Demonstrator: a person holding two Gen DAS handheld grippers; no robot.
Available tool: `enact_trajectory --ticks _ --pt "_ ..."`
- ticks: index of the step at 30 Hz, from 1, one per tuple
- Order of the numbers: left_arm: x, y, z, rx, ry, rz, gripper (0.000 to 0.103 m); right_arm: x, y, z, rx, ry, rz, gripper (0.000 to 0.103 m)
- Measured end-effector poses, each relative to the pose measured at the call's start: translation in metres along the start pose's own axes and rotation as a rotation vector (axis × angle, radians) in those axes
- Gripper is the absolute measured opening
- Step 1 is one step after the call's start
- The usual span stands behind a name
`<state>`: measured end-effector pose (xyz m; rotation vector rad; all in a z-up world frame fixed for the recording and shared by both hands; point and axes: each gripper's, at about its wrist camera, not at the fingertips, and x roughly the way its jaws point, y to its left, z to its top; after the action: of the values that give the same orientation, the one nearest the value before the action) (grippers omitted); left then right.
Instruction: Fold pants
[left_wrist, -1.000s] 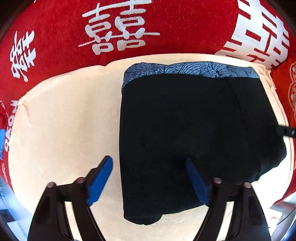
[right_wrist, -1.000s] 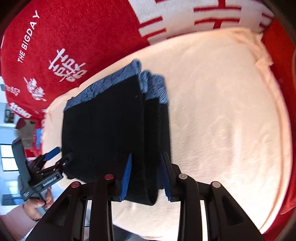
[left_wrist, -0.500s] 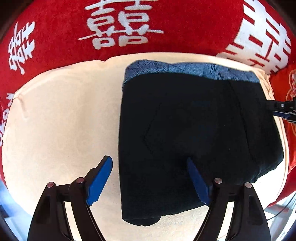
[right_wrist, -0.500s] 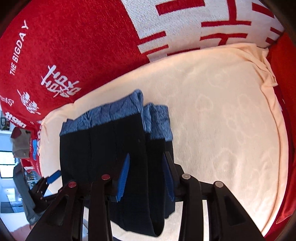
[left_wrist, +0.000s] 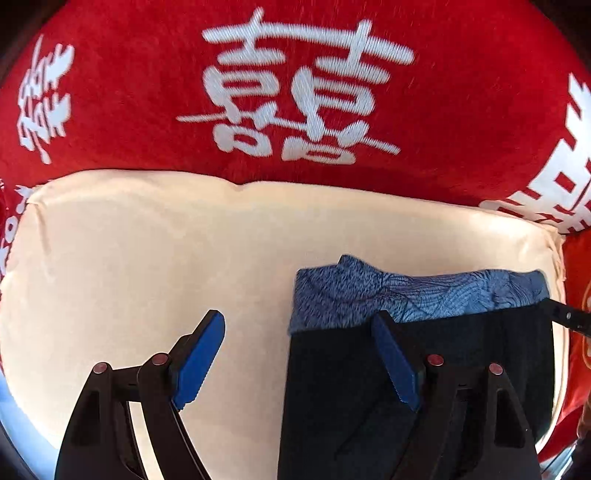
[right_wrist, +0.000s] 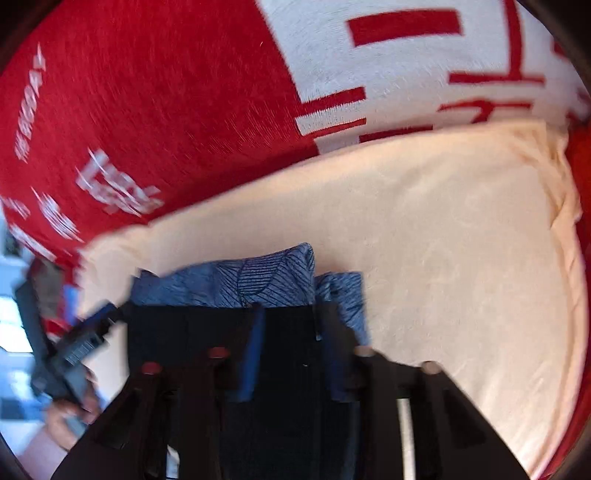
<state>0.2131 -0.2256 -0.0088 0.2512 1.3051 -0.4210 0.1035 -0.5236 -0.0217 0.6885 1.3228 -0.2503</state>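
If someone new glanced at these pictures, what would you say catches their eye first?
Probably the red blanket with big white characters, filling the background. Next, the black pants with a blue patterned waistband, folded on the cream cloth in front of it. The right claw is closing on their right edge.

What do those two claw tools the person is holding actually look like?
Both are alike: the left gripper and right gripper each have two black, angular fingers with cut-out openings, small round red rivets at the joints, and blue ridged pads lining the inner faces.
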Motion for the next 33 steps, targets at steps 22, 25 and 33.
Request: enact_trajectory --ticks 22,25,33 --pt "-0.031 0.036 -0.083 0.105 0.083 -0.061 0.094 -0.041 -0.056 -0.115 0.304 0.046 0.204 0.041" --pt "-0.028 0.033 -0.102 0.122 0.084 -0.050 0.094 -0.031 -0.061 -0.130 0.394 0.069 0.291 0.041" --pt "-0.026 0.026 -0.101 0.148 0.083 -0.045 0.094 -0.024 -0.046 -0.132 0.309 0.085 0.198 0.037"
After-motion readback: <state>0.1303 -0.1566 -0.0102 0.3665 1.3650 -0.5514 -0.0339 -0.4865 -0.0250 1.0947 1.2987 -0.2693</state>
